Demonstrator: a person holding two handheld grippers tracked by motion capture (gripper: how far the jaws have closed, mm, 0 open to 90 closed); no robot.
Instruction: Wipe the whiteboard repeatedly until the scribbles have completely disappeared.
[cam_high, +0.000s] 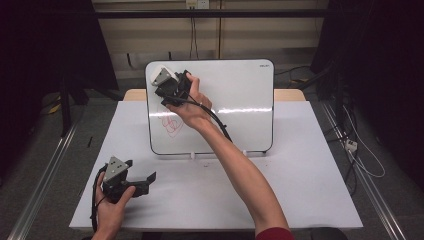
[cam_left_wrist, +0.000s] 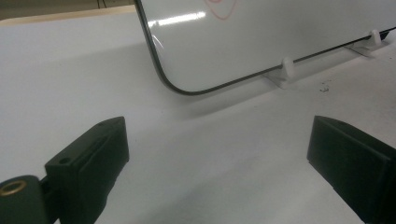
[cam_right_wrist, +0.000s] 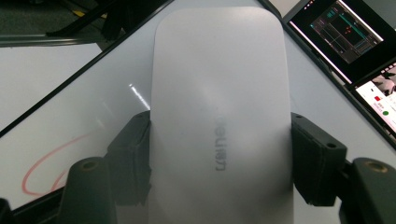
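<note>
Eraser (cam_right_wrist: 219, 116) sits clamped in the right gripper (cam_high: 167, 80) jaws against the whiteboard (cam_high: 235, 90); left gripper (cam_left_wrist: 219, 154) jaws wide.

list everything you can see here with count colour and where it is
whiteboard: 1, white with dark rim, propped upright at the table's far middle
red scribble: 1, red, lower left of the whiteboard
board feet: 2, white, under the whiteboard's lower edge
eraser: 1, white with grey lettering, clamped between the right gripper's jaws by the board's upper left corner
table: 1, white top
monitor: 1, dark with a lit screen, seen in the right gripper view beyond the board
left gripper: 1, black, low at the table's near left, jaws wide apart
right gripper: 1, black, raised at the board
</note>
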